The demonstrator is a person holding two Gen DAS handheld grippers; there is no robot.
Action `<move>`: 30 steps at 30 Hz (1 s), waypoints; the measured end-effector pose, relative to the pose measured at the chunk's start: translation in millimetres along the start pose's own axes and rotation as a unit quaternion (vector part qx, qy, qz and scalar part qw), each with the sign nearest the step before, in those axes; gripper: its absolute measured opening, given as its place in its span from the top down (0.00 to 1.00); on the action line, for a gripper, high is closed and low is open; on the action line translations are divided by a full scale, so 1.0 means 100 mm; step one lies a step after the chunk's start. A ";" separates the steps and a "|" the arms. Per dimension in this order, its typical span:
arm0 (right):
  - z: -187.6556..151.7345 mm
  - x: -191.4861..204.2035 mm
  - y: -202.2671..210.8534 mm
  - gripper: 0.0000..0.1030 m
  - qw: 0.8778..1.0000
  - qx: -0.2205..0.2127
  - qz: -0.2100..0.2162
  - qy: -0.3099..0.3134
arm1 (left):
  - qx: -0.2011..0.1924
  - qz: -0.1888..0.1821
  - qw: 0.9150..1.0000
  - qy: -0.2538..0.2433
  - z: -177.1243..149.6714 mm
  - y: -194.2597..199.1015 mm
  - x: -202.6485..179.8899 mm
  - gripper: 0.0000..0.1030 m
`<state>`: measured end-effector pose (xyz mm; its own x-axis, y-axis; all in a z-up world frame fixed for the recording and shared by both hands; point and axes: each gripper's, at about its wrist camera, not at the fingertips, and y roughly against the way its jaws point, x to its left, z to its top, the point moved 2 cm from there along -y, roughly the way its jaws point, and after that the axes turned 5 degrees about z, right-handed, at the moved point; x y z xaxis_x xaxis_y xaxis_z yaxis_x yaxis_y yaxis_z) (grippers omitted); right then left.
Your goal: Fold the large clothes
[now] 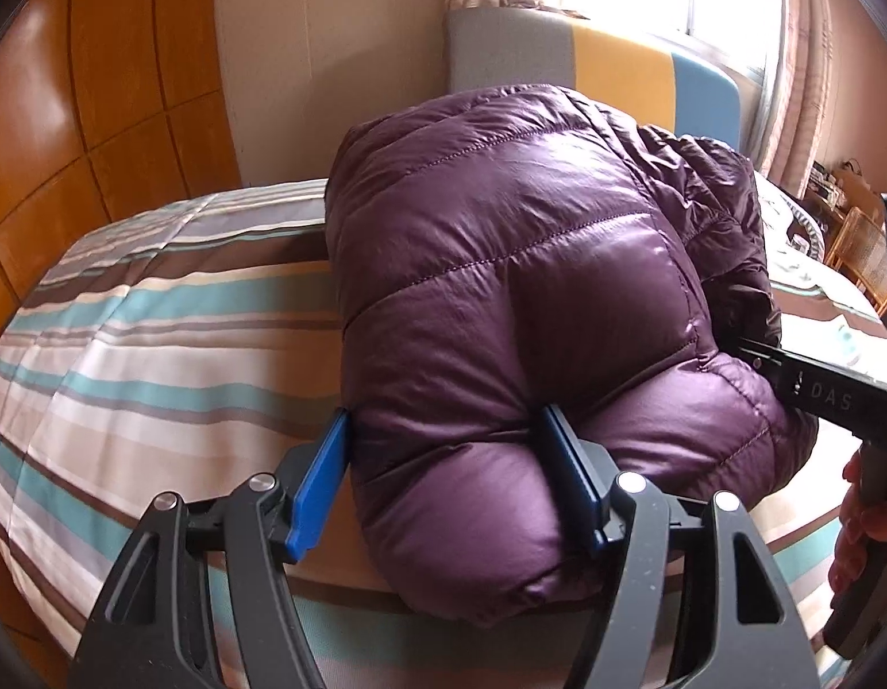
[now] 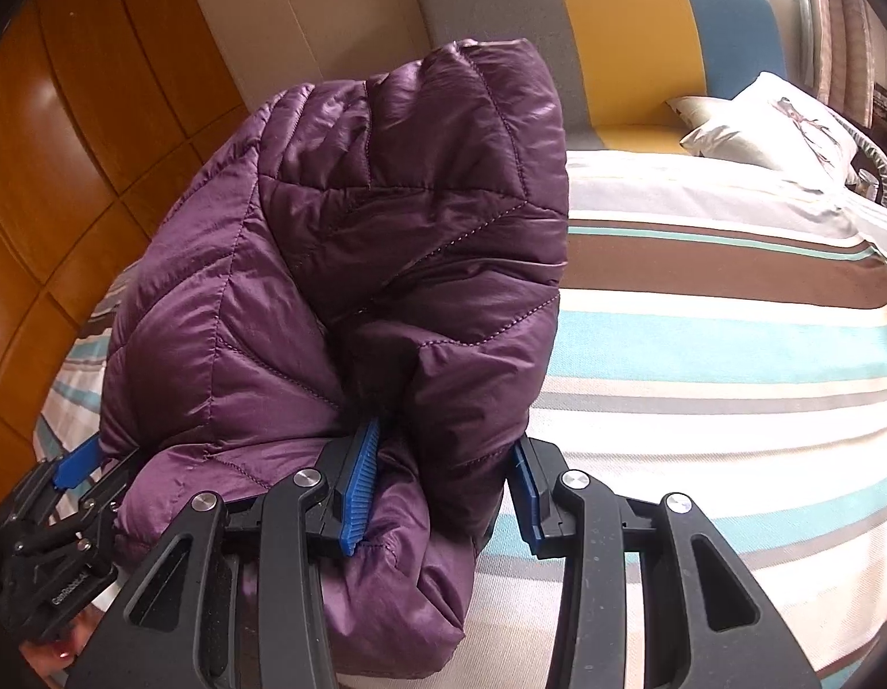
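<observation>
A: We have the purple down jacket [image 1: 501, 287] bundled in the middle of the left wrist view, resting on the striped bedspread [image 1: 127, 344], with the colour-block headboard [image 1: 616, 57] behind it at the upper centre.

B: Our left gripper [image 1: 443, 482] straddles the near roll at the lower centre. Its blue pads [image 1: 323, 482] sit right against the puffed fabric on both sides, but we cannot tell whether they press or only brush it. We would call the jaws spread around the roll, not firmly clamped.

A: In the right wrist view, the right gripper [image 2: 443, 488] pinches a thick fold of the jacket at the lower centre; the fabric bulges above the pads, so that grip looks real. The left gripper [image 2: 70, 494] shows at the lower left edge there.

B: So what worries us?

A: The filling. If one side lets go while the other pulls, we judge the slick shell could spring back and undo the fold.

B: The bundle also stands tall and leans toward the wooden wardrobe [image 2: 70, 143] at the left. Tugging unevenly might topple it across the bed.

A: And the pillow [image 2: 771, 126] at the upper right is well apart, so no trouble there.
</observation>
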<state>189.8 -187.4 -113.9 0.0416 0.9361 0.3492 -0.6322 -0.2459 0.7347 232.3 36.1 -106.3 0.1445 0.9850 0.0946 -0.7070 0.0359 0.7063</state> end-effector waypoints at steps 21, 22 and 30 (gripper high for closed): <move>-0.24 0.14 0.40 0.42 1.000 -0.001 -0.021 0.008 | -0.001 0.011 1.000 0.014 -0.21 0.40 -0.05 0.04; -0.25 0.13 0.41 0.42 1.000 -0.002 -0.013 0.003 | 0.001 0.008 1.000 0.016 -0.21 0.40 -0.04 0.03; -0.33 0.28 0.79 0.23 0.999 -0.038 0.000 0.037 | 0.004 -0.005 0.999 0.035 -0.27 0.60 -0.02 0.02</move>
<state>115.7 -172.0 -64.7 -0.0129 0.9529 0.3029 -0.6899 -0.2278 0.6871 171.0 40.3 -83.5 0.1029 0.9939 0.0393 -0.7008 0.0444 0.7120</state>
